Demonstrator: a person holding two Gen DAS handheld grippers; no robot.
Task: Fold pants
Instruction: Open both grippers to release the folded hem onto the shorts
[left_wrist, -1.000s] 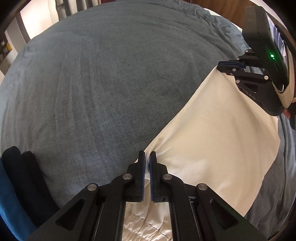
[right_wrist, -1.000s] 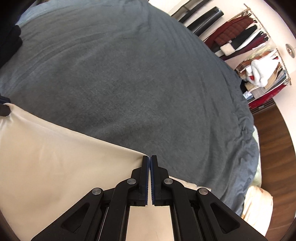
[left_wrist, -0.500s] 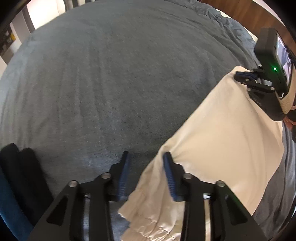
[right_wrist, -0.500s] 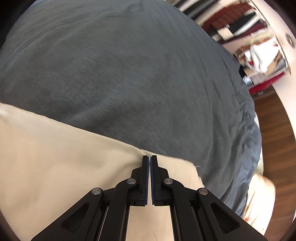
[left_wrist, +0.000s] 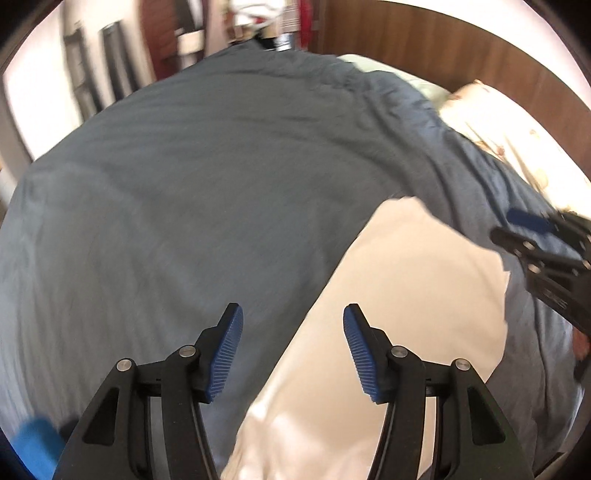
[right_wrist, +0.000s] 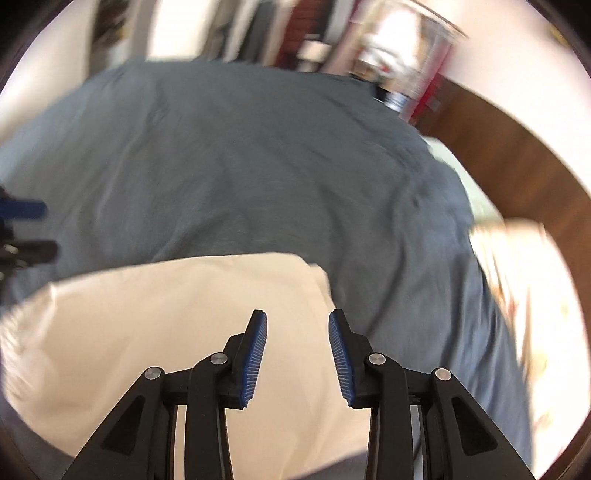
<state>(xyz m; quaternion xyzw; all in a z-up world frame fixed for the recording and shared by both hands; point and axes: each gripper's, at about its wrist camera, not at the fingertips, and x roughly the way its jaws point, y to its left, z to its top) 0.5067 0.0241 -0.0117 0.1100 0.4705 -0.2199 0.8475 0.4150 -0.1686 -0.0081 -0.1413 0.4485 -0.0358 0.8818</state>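
Observation:
The cream pants (left_wrist: 413, 295) lie folded on the grey-blue bedspread (left_wrist: 184, 206). My left gripper (left_wrist: 293, 345) is open and empty, raised above the pants' near left edge. My right gripper (right_wrist: 297, 350) is open and empty, above the pants (right_wrist: 166, 332) near their far right corner. It also shows in the left wrist view (left_wrist: 532, 236) at the right, beyond the pants. The left gripper shows at the left edge of the right wrist view (right_wrist: 22, 229). Both views are motion-blurred.
A cream patterned pillow (left_wrist: 517, 147) lies at the bed's right end by a brown wooden headboard (left_wrist: 461, 48). A clothes rack (right_wrist: 406, 55) stands beyond the bed. A blue item (left_wrist: 33, 446) sits at the lower left.
Both grippers have opened and let go of the pants, then lifted and tilted up. The pants now lie flat on the bed. The left opened first.

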